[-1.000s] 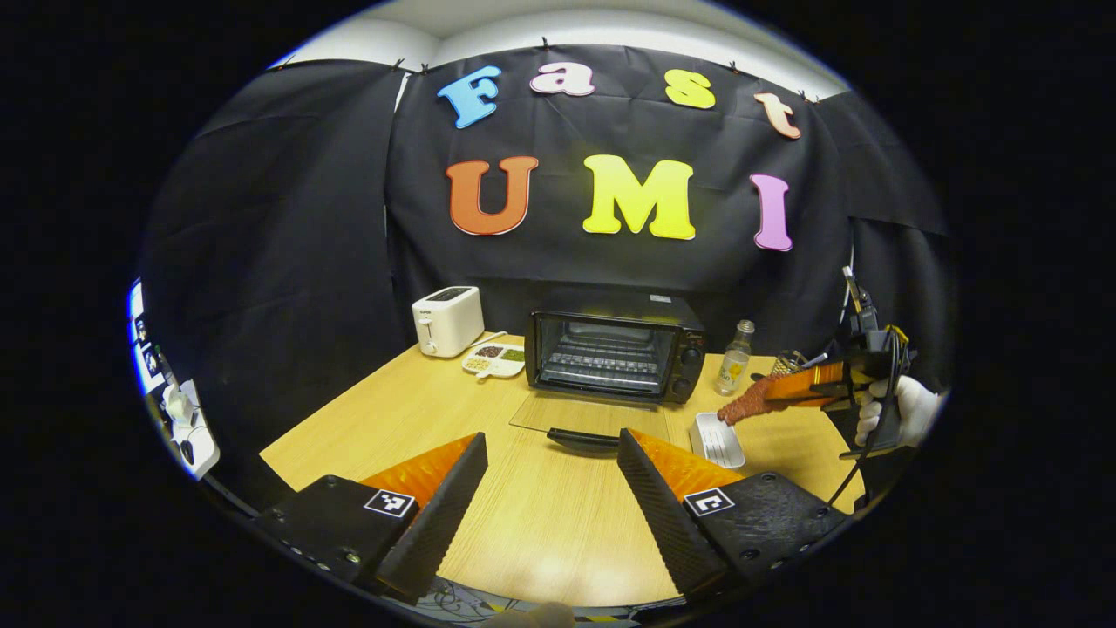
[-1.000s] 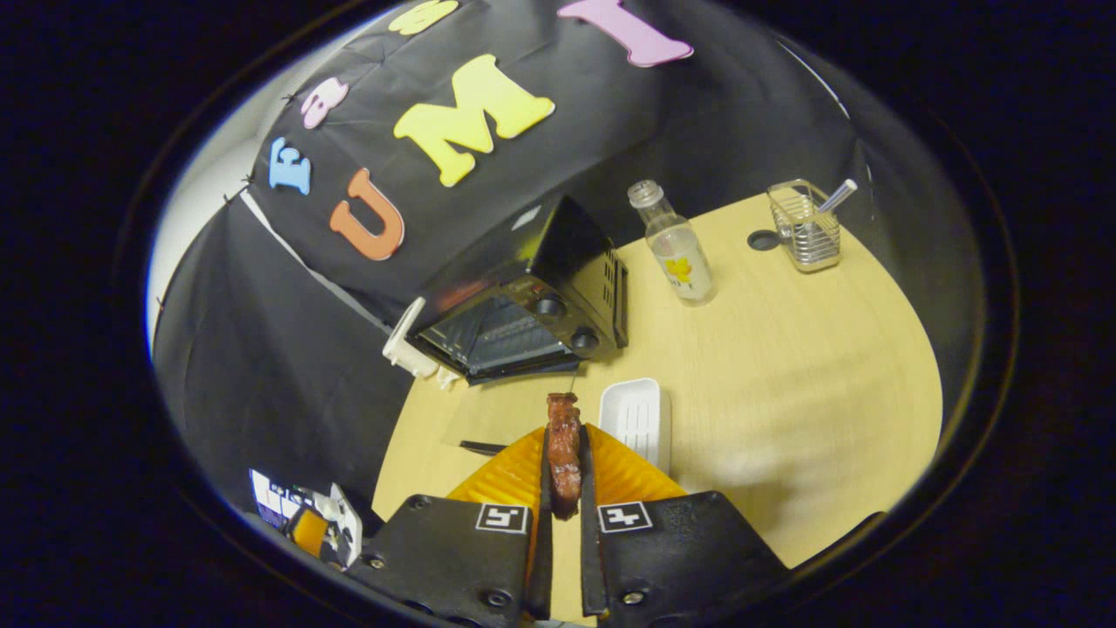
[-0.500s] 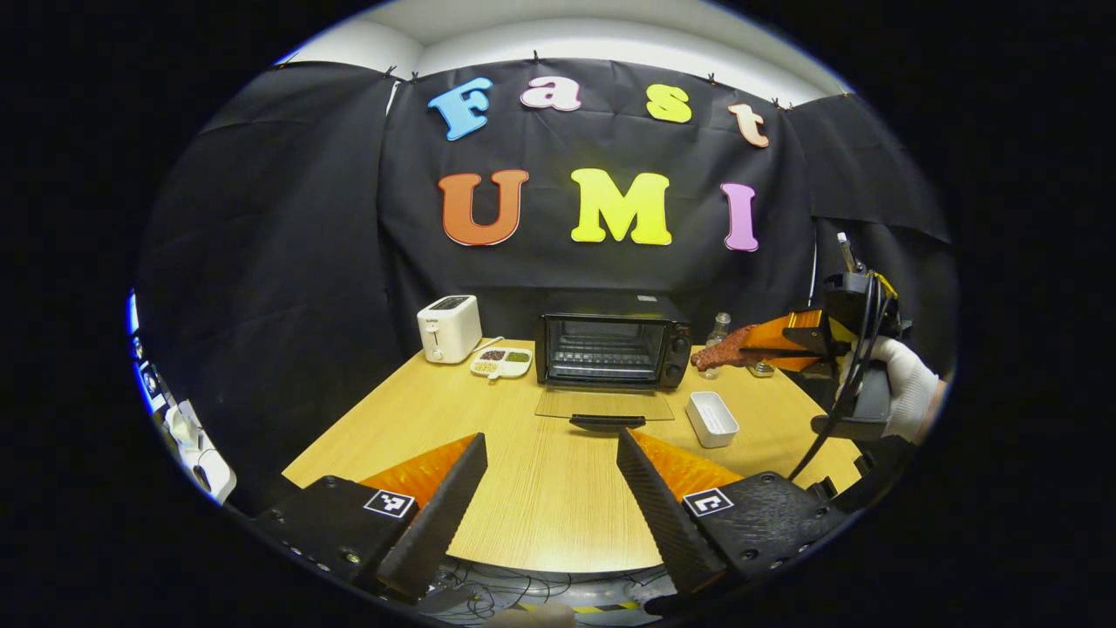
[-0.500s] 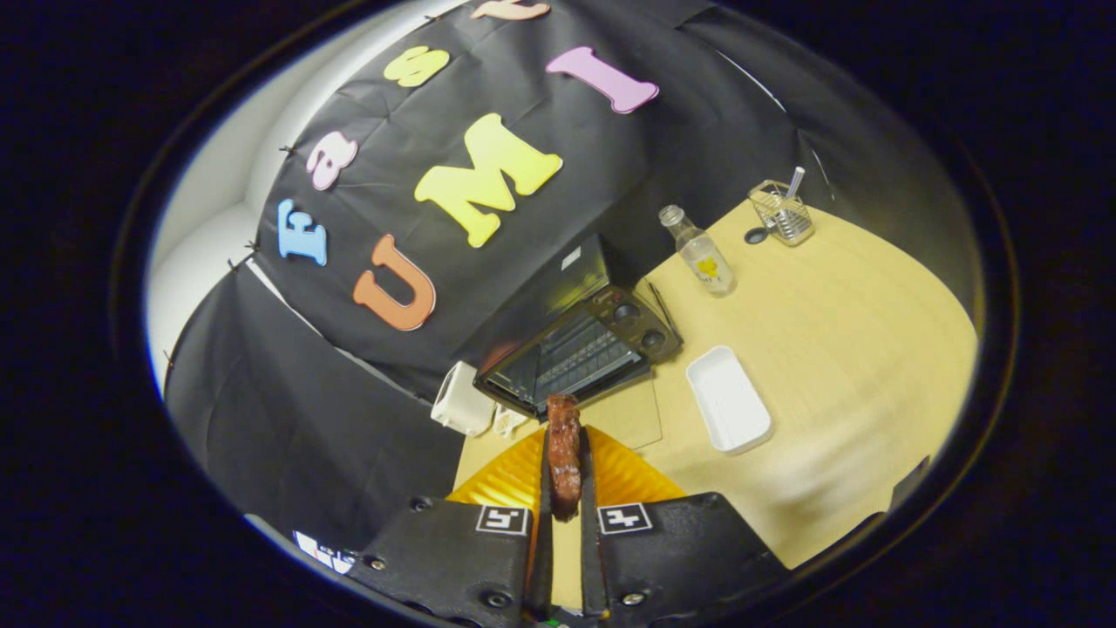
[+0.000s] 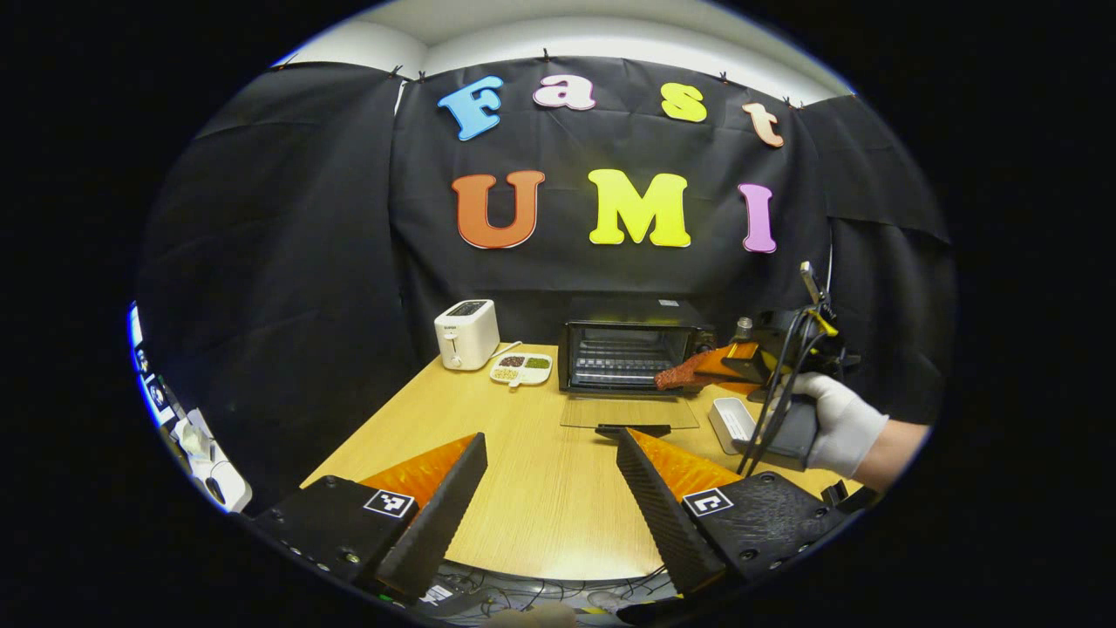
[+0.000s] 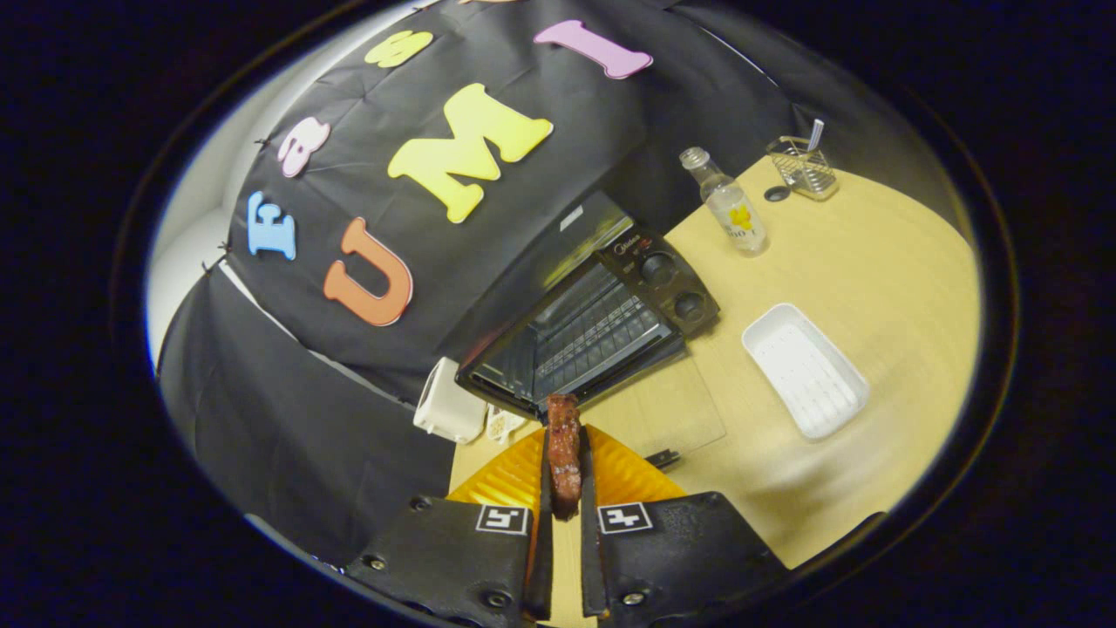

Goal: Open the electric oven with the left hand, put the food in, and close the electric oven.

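Nearest the lens in the left gripper view, the left gripper hangs over the wooden table, fingers spread apart and empty. Farther off, the right gripper, held by a gloved hand, is clamped on a reddish-brown meat strip. Beyond stands the electric oven, its glass door folded down flat, with a white tray beside it.

Both views are evenly lit from above. The desk has a soft pale glare near its front edge. The fisheye lens bends the edges strongly. The desk looks slightly blurred at the right edge.
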